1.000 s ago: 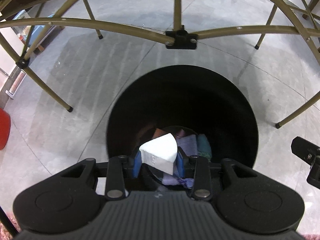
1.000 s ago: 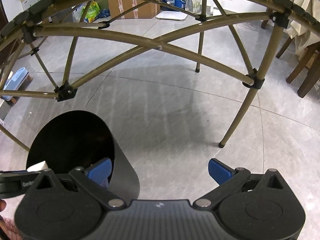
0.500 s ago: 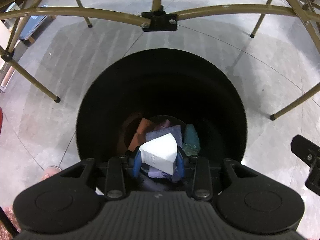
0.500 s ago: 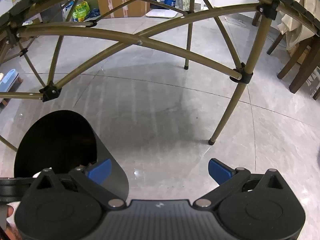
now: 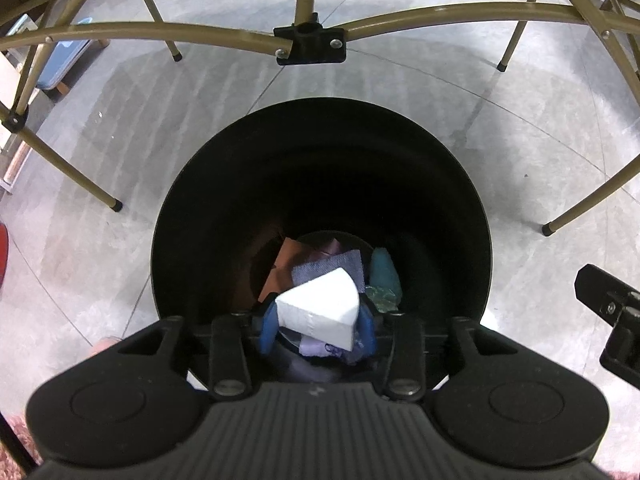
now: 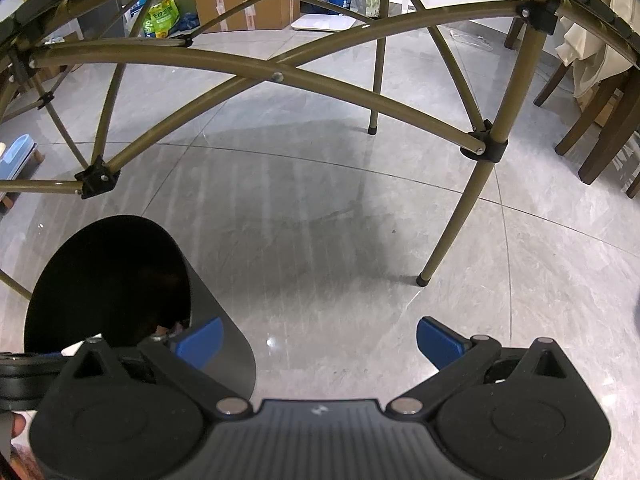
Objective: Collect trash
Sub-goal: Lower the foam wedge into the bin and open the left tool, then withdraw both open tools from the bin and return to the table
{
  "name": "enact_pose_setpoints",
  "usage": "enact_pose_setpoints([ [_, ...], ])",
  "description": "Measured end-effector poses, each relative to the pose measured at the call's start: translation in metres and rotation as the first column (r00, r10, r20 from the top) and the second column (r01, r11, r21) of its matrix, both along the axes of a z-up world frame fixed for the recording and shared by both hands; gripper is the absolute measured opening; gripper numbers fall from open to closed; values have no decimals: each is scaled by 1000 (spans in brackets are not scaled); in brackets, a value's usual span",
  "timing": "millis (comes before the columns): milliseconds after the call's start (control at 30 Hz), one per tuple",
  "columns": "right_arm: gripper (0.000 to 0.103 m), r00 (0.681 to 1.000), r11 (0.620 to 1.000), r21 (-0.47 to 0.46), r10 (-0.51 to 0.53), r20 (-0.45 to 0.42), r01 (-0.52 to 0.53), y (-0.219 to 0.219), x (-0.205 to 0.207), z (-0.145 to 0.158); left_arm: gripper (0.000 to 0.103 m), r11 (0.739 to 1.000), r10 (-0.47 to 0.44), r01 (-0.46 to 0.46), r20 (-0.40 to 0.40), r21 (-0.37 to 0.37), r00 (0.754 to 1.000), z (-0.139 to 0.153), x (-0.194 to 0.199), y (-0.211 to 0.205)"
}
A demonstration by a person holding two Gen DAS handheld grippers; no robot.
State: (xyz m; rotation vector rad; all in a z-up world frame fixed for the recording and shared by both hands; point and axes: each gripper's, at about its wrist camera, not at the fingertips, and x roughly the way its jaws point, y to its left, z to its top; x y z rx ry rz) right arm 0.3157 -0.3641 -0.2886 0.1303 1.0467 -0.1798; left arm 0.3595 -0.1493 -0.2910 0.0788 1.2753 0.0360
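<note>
My left gripper [image 5: 318,326] hangs over the mouth of the round black trash bin [image 5: 224,184], pointing steeply down. A white foam wedge [image 5: 320,308] sits between its blue pads [image 5: 267,326], which still touch it on both sides while the jaws are opening. Down in the bin lie several scraps: brown, purple, grey and teal pieces [image 5: 384,272]. My right gripper [image 6: 320,340] stands open over bare floor just right of the bin [image 6: 216,344], with nothing between its fingers. A corner of it shows at the right edge of the left wrist view [image 5: 612,312].
Tan folding-table legs and cross bars [image 5: 160,36] arch over the bin, with feet on the grey tile floor [image 6: 424,279]. Dark wooden chair legs [image 6: 600,148] stand at the right. Boxes and bags [image 6: 164,16] line the far wall.
The left gripper has come forward over the bin, which now fills more of its view. Its pads stand slightly wider around the wedge. The right gripper has barely moved.
</note>
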Motion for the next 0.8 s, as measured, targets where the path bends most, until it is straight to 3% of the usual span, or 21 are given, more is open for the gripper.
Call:
enact_pose_setpoints([
  [33, 103, 1000, 1000, 1, 0, 0, 0, 0, 0, 0, 57, 1000, -2, 2, 2, 3, 1000, 0, 0, -1],
  [100, 103, 1000, 1000, 1, 0, 0, 0, 0, 0, 0, 94, 1000, 1, -1, 7, 1, 1000, 1, 0, 0],
  [200, 103, 1000, 1000, 2, -1, 1, 1, 0, 0, 0, 102, 1000, -3, 2, 28, 17, 1000, 3, -1, -1],
  [800, 103, 1000, 1000, 1, 3, 1, -3, 0, 0, 0, 103, 1000, -6, 5, 54, 21, 999, 10, -3, -2],
])
